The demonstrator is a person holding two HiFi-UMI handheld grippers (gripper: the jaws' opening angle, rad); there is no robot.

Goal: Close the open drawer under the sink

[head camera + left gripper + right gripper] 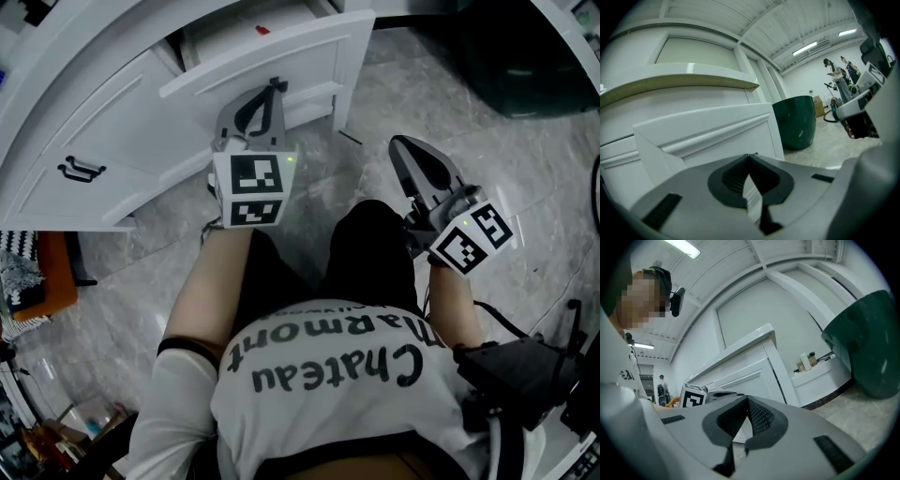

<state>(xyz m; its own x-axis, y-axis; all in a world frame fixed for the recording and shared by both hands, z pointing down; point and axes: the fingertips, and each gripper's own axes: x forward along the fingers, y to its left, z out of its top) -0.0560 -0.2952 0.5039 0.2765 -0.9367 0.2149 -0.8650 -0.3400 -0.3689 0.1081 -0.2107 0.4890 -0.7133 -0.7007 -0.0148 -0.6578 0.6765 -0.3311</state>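
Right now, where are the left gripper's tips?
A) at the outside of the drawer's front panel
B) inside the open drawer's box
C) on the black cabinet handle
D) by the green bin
A: in the head view the left gripper, jaws together, points at the outside of the pulled-out white drawer front.

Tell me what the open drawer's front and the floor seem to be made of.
The drawer front looks like painted wood or fibreboard, white with a satin sheen: moulded panel edges, soft highlights. The floor looks like polished stone or marble-look tile, grey with pale veining and faint reflections; which, I cannot tell.
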